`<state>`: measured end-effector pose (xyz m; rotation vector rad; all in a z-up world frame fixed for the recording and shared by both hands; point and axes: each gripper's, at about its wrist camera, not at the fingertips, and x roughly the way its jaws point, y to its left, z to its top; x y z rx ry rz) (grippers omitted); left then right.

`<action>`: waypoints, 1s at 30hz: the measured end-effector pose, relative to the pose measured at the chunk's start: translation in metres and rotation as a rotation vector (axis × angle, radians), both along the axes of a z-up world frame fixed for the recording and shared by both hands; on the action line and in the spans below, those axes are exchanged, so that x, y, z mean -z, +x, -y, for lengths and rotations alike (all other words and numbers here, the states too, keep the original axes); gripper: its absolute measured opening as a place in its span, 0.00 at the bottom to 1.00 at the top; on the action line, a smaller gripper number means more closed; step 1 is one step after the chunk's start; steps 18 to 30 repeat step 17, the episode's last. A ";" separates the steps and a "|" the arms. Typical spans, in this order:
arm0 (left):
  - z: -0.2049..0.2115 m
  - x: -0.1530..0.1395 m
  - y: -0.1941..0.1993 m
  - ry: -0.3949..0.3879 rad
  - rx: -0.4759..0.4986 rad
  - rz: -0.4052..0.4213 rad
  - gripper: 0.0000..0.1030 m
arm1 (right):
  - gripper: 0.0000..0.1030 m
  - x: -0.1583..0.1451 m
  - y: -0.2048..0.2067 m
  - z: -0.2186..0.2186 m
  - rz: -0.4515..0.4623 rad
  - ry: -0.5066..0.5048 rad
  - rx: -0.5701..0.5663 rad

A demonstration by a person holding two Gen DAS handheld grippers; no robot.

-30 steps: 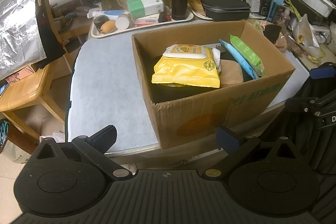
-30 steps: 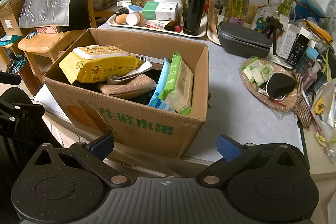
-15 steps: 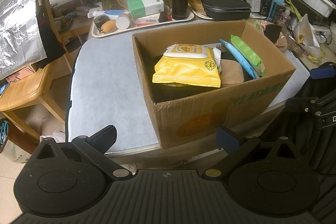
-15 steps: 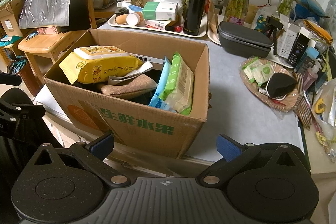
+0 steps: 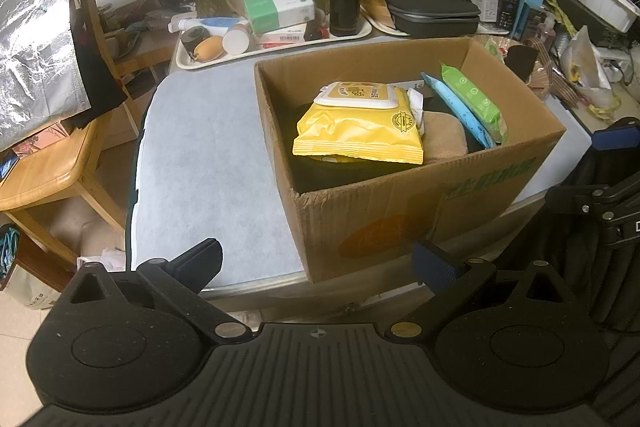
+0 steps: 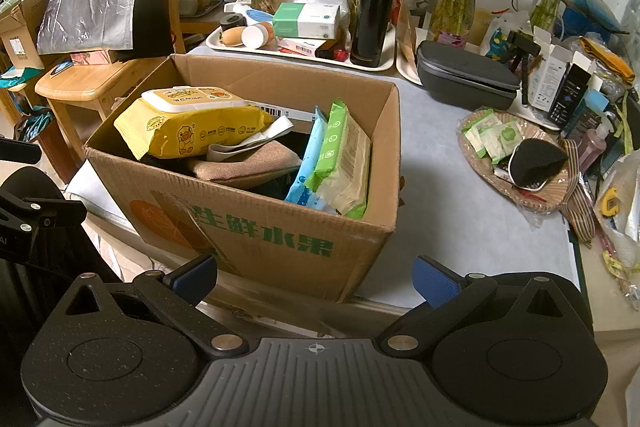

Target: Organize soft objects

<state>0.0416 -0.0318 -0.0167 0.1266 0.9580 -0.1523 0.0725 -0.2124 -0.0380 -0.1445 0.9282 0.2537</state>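
Both my left gripper [image 5: 316,263] and right gripper [image 6: 314,277] hang wide apart and empty before the box [image 6: 280,239] — its yellow wipes pack [image 6: 192,131] sits high, so a clumsy reach could tip it out.

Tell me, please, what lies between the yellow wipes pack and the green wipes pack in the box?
In the right wrist view, a tan cloth and a blue wipes pack lie between them.

Matt cardboard box [image 6: 280,239] — glossy plastic wipes pack [image 6: 192,131].
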 end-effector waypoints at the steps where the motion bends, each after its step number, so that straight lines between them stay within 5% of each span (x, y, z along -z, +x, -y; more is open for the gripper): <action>1: 0.000 0.000 0.000 0.000 0.000 0.000 1.00 | 1.00 0.000 0.000 0.000 0.000 0.000 0.000; 30: -0.002 0.002 -0.003 0.019 0.010 0.024 1.00 | 1.00 0.000 0.000 0.000 0.000 0.001 0.001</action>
